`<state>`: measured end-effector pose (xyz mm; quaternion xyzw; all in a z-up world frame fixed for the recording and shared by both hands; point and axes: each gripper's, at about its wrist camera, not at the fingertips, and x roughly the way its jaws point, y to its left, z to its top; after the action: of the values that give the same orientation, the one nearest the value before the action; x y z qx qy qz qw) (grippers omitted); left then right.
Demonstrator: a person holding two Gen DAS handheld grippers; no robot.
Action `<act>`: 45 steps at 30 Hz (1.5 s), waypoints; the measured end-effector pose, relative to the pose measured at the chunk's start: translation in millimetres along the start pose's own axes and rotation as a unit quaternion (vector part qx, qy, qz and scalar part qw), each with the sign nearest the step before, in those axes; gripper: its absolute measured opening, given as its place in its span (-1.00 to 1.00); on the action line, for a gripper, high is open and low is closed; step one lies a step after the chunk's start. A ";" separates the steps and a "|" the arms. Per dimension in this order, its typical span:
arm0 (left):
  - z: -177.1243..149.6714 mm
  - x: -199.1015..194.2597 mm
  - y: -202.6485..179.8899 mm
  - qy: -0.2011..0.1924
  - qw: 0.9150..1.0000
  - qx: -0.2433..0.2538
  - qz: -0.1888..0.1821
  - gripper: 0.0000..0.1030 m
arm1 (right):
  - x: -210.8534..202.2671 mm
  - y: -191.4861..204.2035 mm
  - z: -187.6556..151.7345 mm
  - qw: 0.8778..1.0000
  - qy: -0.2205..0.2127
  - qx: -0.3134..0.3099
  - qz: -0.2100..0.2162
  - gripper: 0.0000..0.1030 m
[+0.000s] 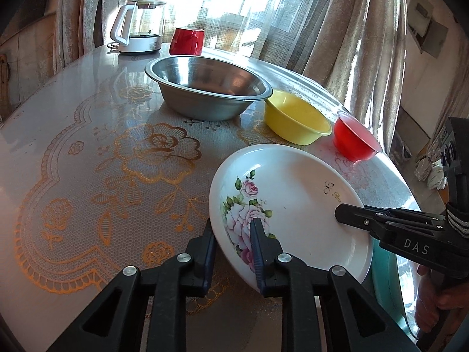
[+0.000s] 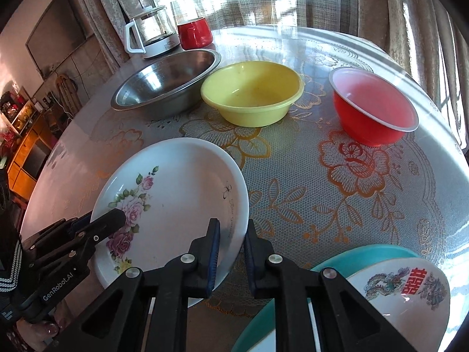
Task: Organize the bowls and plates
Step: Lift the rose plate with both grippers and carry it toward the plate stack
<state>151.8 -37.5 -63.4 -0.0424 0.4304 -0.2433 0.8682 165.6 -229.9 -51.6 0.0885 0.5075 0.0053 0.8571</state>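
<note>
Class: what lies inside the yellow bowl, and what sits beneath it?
The yellow bowl looks empty inside. Beneath it is the lace-patterned table; the patch under its base is hidden.

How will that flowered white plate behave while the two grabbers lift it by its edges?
The plate looks glazed and glossy, so it may slip between the fingers. It appears rigid, probably ceramic, so likely breakable if dropped. The left gripper and right gripper straddle opposite rims, and it already sits tilted, so it could tip.
</note>
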 end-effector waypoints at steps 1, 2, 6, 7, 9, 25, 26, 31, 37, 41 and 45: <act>-0.5 -0.5 0.3 0.000 1.000 0.000 0.000 -0.56 | -0.4 -0.4 -1.4 1.000 -0.001 0.001 0.001 -0.69; -0.6 -0.7 0.3 0.000 1.000 0.000 0.001 -0.56 | -0.6 -0.1 -1.3 1.000 0.000 0.000 0.001 -0.69; -1.1 -0.5 -1.1 0.001 1.000 0.002 0.005 -0.56 | 0.0 1.7 -2.2 1.000 0.005 -0.003 0.000 -0.69; -1.4 -0.4 -1.3 0.001 1.000 0.003 0.006 -0.56 | 0.4 2.3 -2.2 1.000 0.007 -0.005 -0.001 -0.68; -1.4 -0.1 -2.6 0.002 1.000 0.006 0.006 -0.56 | 2.8 3.0 0.0 1.000 0.013 -0.009 -0.003 -0.66; -1.9 0.3 -13.2 0.009 0.998 0.060 0.016 -0.37 | 6.6 4.1 3.1 1.000 0.012 -0.009 -0.009 -0.66; -2.6 -1.3 -11.7 0.007 0.998 0.061 0.011 -0.37 | 3.2 3.2 1.5 1.000 0.005 -0.007 -0.006 -0.69; -6.4 -17.4 -16.5 -0.029 0.996 0.076 0.024 -0.37 | -15.6 9.1 -9.5 0.999 -0.033 -0.031 -0.001 -0.70; -12.5 -26.9 -20.8 -0.041 0.996 0.080 0.025 -0.36 | -27.7 4.8 -19.1 0.999 -0.044 -0.007 0.018 -0.70; -15.9 -35.7 -24.4 -0.055 0.995 0.075 0.020 -0.36 | -41.0 8.2 -27.4 0.998 -0.063 -0.010 0.020 -0.70; -16.4 -46.7 -33.1 -0.069 0.995 0.074 0.018 -0.37 | -55.4 5.9 -32.6 0.996 -0.083 -0.006 0.029 -0.70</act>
<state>102.6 -42.9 -30.3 0.0129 0.3507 -0.2552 0.9009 110.7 -224.7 -17.9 0.0979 0.4321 0.0256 0.8962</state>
